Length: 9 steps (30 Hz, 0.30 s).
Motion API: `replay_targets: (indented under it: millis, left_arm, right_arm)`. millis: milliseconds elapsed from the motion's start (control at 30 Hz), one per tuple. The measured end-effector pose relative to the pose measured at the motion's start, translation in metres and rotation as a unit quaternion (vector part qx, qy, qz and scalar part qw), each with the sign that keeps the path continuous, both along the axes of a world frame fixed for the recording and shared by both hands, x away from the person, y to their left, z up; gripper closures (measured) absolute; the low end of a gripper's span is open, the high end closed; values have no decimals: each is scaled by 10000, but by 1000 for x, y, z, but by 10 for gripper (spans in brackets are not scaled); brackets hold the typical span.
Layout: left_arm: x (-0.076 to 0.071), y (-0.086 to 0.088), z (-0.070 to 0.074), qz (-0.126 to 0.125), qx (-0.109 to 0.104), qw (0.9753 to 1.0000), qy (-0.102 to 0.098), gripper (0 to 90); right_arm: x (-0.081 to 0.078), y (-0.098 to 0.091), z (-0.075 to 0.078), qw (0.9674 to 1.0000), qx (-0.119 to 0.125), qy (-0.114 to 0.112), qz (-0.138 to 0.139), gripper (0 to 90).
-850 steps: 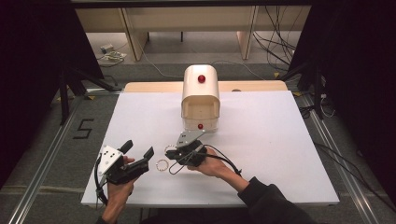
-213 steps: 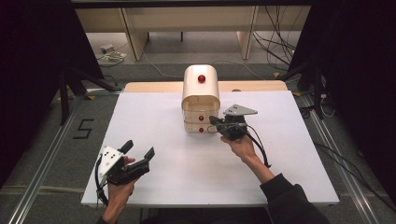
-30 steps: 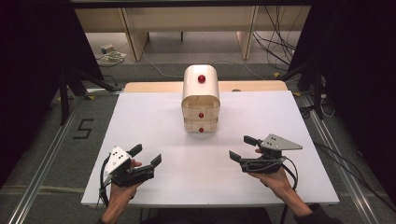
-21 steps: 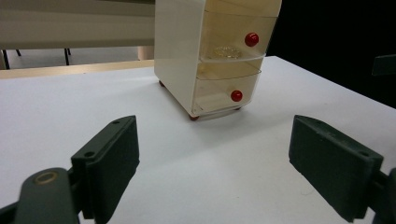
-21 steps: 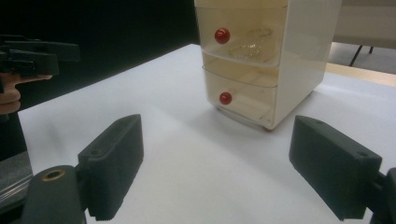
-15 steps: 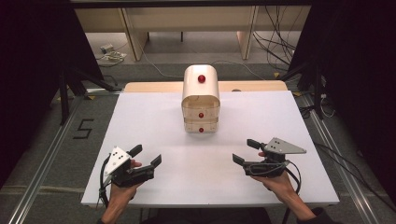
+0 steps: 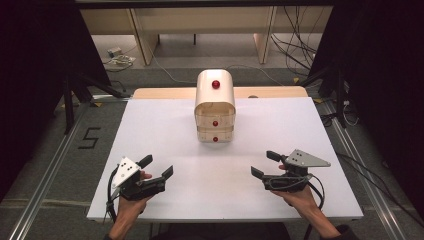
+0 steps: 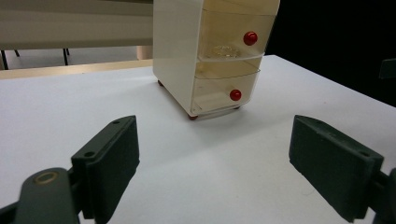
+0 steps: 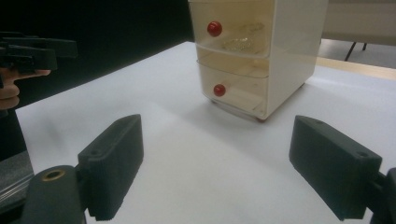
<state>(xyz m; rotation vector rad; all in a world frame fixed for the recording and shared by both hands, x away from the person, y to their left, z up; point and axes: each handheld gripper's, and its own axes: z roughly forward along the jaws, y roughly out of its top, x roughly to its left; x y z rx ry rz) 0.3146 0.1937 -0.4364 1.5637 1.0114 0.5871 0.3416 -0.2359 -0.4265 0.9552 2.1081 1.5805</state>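
Observation:
A small cream drawer unit [image 7: 215,106] with red knobs stands at the middle back of the white table [image 7: 165,125]. Both gripper views show its clear drawers pushed in, and a pale, glinting item [image 8: 225,50] lies in the middle drawer [image 9: 243,41]. My left gripper [image 7: 155,167] rests open at the front left, empty. My right gripper [image 7: 265,163] rests open at the front right, also empty. Both point toward the drawer unit from well short of it.
The far edge of the table meets a wooden board [image 7: 165,93]. Beyond it are desk legs and cables on the floor [image 7: 300,50]. Metal rails [image 7: 45,195] run along both sides of the table. Open white surface lies between the grippers and the drawers.
The right gripper, earlier at the drawer unit, has drawn back to the front right and sunk slightly over the last second. The left gripper has stayed put.

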Motion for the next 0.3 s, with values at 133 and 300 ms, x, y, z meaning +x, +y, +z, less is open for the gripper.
replay_targets:
  millis: [133,300]
  left_arm:
    - [0,0,0,1,8,10000,0,154]
    - [0,0,0,-5,23,10000,5,154]
  right_arm:
    - [0,0,0,10000,-9,-11,-1,183]
    - [1,0,-1,10000,-19,-5,-3,181]
